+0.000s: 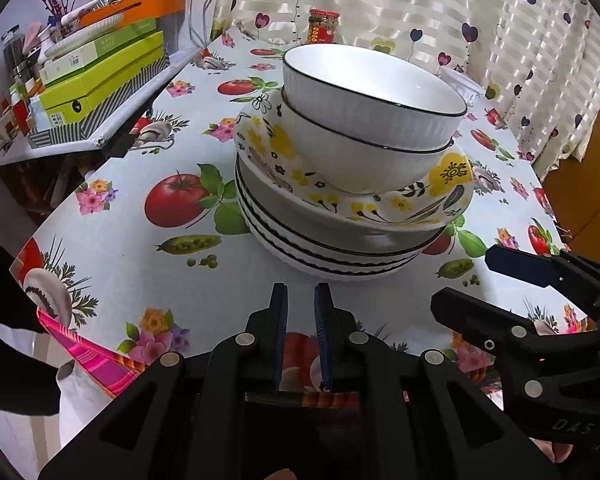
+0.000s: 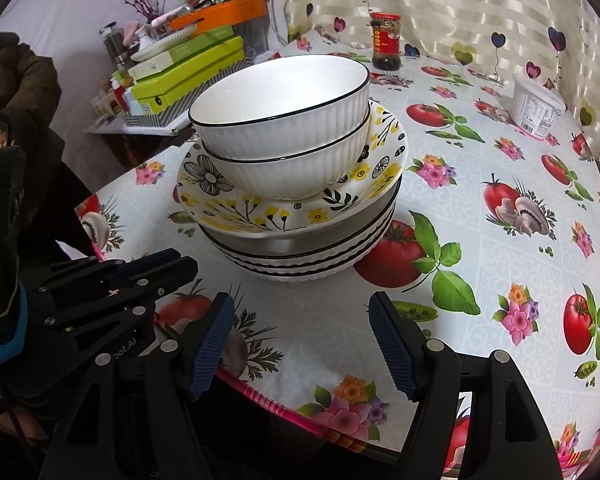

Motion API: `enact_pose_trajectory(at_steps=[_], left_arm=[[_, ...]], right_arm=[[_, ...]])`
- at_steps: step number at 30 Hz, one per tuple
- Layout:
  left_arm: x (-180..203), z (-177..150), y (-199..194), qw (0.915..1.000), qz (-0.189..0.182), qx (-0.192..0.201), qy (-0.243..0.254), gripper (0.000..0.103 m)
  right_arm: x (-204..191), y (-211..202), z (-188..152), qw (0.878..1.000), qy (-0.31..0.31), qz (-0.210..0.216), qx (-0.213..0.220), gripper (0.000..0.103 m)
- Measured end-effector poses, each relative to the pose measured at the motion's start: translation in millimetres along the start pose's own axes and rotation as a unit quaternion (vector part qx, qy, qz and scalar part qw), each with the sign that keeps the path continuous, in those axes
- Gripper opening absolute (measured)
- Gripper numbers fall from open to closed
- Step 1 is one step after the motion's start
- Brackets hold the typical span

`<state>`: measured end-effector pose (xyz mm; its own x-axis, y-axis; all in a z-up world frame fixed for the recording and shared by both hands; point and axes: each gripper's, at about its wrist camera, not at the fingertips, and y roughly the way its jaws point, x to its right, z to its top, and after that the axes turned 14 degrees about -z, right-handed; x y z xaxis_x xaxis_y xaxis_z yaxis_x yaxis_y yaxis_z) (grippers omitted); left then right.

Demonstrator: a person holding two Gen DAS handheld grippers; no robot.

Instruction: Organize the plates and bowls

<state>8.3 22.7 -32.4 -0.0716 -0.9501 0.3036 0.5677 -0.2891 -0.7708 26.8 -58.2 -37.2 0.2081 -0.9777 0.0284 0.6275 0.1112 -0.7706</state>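
Note:
Two white ribbed bowls (image 1: pixel 372 120) (image 2: pixel 280 120) with black rims sit nested on a yellow-flowered plate (image 1: pixel 452 176) (image 2: pixel 228 204). Under it lies a stack of several white plates (image 1: pixel 320 248) (image 2: pixel 300 264) with black rims, on the table (image 1: pixel 140 264) with its vegetable-print cloth. My left gripper (image 1: pixel 301 292) (image 2: pixel 180 262) hovers just in front of the stack, shut with nothing between its pads. My right gripper (image 2: pixel 300 300) (image 1: pixel 462 278) is beside it to the right, open and empty, also short of the stack.
A red-lidded sauce jar (image 1: pixel 323 26) (image 2: pixel 386 42) and a white plastic tub (image 2: pixel 536 108) stand at the back by the heart-print curtain. A side shelf at the left holds green boxes (image 1: pixel 104 68) and an orange tray. A person's dark sleeve (image 2: pixel 16 92) is at the left.

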Motion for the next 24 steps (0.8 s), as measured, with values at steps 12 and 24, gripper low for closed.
enact_pose_trajectory(at_steps=[12, 24], left_arm=[[-0.2, 0.1, -0.5, 1.0, 0.0, 0.0, -0.003, 0.014], [2.2, 1.3, -0.9, 1.0, 0.004, 0.001, 0.001, 0.014]], right_arm=[[-1.8, 0.2, 0.4, 1.0, -0.002, 0.001, -0.002, 0.071], [-5.2, 1.1, 1.2, 1.0, -0.004, 0.002, -0.004, 0.072]])
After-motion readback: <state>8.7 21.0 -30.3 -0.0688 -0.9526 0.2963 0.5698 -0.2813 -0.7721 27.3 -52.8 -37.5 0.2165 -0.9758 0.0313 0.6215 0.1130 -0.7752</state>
